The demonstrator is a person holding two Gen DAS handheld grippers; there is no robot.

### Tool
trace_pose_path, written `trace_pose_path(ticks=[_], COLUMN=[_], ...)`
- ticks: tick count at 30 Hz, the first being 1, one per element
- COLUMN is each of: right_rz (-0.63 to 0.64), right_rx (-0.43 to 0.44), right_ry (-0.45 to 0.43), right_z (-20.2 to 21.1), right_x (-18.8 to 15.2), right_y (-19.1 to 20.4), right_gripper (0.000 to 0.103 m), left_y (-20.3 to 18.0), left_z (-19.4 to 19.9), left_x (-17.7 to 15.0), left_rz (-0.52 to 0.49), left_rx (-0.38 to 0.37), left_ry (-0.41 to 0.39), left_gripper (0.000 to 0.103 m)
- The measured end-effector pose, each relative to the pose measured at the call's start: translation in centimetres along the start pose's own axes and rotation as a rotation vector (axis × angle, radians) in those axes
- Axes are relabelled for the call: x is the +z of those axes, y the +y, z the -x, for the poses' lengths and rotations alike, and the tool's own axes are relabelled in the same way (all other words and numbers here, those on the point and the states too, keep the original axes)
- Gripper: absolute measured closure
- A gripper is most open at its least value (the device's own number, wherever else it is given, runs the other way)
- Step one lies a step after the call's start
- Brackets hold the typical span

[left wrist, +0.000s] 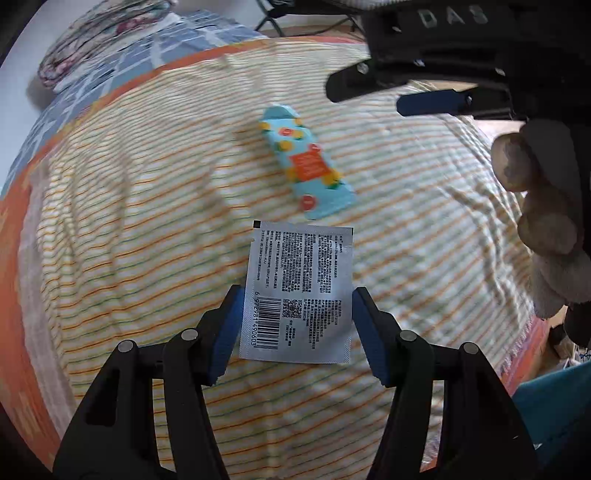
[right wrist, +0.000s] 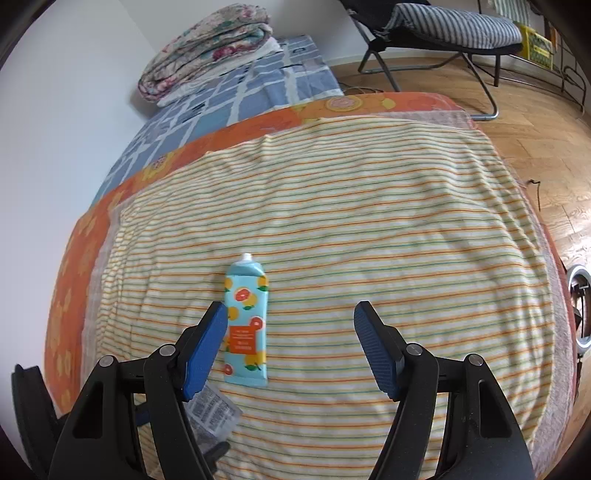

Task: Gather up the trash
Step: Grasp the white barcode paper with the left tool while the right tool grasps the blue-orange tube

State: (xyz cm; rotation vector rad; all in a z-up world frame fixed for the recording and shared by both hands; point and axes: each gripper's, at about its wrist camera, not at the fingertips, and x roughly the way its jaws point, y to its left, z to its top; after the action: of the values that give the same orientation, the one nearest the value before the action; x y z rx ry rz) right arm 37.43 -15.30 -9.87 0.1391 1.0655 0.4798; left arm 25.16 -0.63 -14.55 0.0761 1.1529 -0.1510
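Two trash items on the striped blanket point(right wrist: 369, 206) covering the bed: silver sachet point(left wrist: 297, 293) and blue fruit-print tube point(left wrist: 308, 162).

Left tongs point(left wrist: 297, 328): spread wide, blue pads point(left wrist: 227, 332) flanking the sachet's barcode end, one on each side. Pad contact with the sachet edges: couldn't tell, right pad looked just beside the edge. Sachet printed side up, flat or nearly flat on the blanket; lifted or not, couldn't tell. Nothing clamped.

Tube lay flat just beyond the sachet's far edge, angled, not touching it.

Right tongs point(right wrist: 291, 343): wide open, empty, low over the blanket. Tube point(right wrist: 245, 319) seen here just inside the left pad point(right wrist: 205, 350), white cap end pointing away from the sachet. Sachet point(right wrist: 214, 410) partly hidden behind that same finger, on the tube's crimped-end side.

Right tongs point(left wrist: 428, 94) also seen in left wrist view, beyond and right of the tube, gloved hand point(left wrist: 543, 210) behind them.

Folded floral quilt point(right wrist: 207, 48) at the far end of the bed, well apart from the tube. Folding chair point(right wrist: 443, 29) on the wood floor point(right wrist: 535, 155) past the bed.
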Motion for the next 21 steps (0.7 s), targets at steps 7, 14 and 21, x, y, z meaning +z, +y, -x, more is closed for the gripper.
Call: trace_pose_path(ticks=[7, 14, 21], right_rz=[0.014, 0.093, 0.203], right_rx=[0.016, -0.026, -0.129], right_ry=[0.037, 0.042, 0.02], right_z=[-2.8, -5.3, -5.3], right_x=[0.2, -0.1, -1.0], right_y=[1.5, 4.1, 5.1], right_gripper=[0.032, 0.037, 0.068], left_y=[3.5, 5.7, 6.2], left_z=[1.0, 2.1, 3.0], left_x=[-0.7, -2.0, -2.4], left_rz=[0.077, 0.124, 0.129], left_rx=[0.013, 0.039, 0.057], left_ry=[-0.013, -0.029, -0.047], left_gripper=[0.042, 0.042, 0.043])
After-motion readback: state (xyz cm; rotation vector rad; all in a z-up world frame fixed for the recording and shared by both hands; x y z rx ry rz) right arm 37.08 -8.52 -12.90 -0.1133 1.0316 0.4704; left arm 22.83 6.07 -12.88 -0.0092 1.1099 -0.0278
